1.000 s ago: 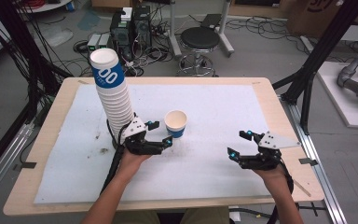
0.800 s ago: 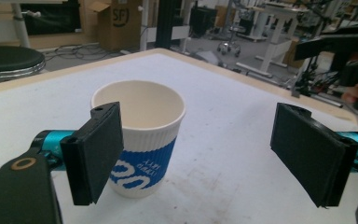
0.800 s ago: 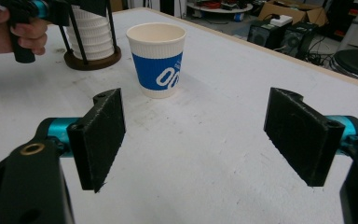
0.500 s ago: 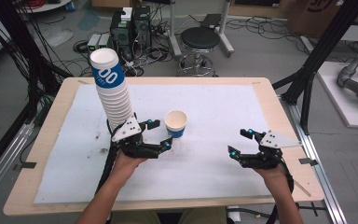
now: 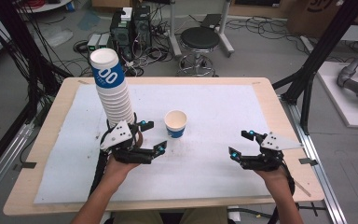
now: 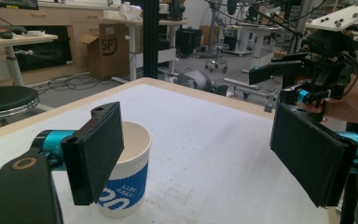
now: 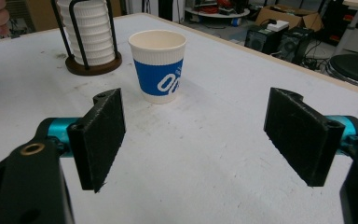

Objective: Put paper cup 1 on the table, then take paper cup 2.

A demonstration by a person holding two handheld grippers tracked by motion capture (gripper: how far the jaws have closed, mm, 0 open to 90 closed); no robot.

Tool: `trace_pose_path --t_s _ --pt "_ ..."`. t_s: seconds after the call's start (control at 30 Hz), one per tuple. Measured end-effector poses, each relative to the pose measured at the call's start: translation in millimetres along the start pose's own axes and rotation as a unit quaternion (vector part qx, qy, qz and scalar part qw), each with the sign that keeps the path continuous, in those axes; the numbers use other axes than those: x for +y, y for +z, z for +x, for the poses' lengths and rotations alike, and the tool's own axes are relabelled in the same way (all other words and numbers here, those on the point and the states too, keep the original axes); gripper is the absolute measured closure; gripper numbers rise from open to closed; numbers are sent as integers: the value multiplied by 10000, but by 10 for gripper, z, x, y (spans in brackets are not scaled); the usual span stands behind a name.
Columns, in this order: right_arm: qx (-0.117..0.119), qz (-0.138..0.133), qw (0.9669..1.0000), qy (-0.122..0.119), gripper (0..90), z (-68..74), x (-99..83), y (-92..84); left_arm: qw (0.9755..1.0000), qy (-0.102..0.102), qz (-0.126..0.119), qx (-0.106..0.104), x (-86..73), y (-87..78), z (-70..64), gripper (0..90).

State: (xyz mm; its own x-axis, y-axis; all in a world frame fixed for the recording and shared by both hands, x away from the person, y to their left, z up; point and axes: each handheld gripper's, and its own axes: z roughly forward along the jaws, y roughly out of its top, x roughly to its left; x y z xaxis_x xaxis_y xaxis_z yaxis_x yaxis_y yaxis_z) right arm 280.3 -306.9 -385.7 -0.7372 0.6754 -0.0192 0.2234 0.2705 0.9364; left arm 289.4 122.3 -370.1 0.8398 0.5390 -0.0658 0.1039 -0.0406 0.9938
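Two tools wide open, nothing held, L tool [image 5: 150, 137] beside paper cup [image 5: 175, 123], R tool [image 5: 242, 144] apart

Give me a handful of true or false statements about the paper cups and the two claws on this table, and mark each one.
1. The single paper cup stands upright on the white table cover. True.
2. The left claw is shut on that cup. False: its jaws stand open with nothing between them, and the cup is just beyond.
3. The stack of paper cups sits in a wire holder with a round wooden base. True.
4. The right claw holds a cup. False: it is open and empty, apart from the cup.
5. The single cup lies on its side. False: it is upright, mouth up.
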Motion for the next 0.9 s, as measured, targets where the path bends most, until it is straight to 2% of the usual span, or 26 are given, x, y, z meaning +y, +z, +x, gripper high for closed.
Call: trace_pose_path --t_s 0.23,0.4,0.63,0.9 --pt "14 -36 10000 -36 211 0 12 -2 10000 -30 -5 67 -23 -65 -15 174" --pt "59 -50 9999 -66 211 7 26 12 10000 13 -17 65 22 -116 -54 174" --pt "46 -45 10000 -48 211 -2 36 21 9999 42 -76 86 89 -262 -57 175" --pt "26 -67 10000 -53 211 -24 49 37 9998 -31 -112 173 100 -437 -22 174"
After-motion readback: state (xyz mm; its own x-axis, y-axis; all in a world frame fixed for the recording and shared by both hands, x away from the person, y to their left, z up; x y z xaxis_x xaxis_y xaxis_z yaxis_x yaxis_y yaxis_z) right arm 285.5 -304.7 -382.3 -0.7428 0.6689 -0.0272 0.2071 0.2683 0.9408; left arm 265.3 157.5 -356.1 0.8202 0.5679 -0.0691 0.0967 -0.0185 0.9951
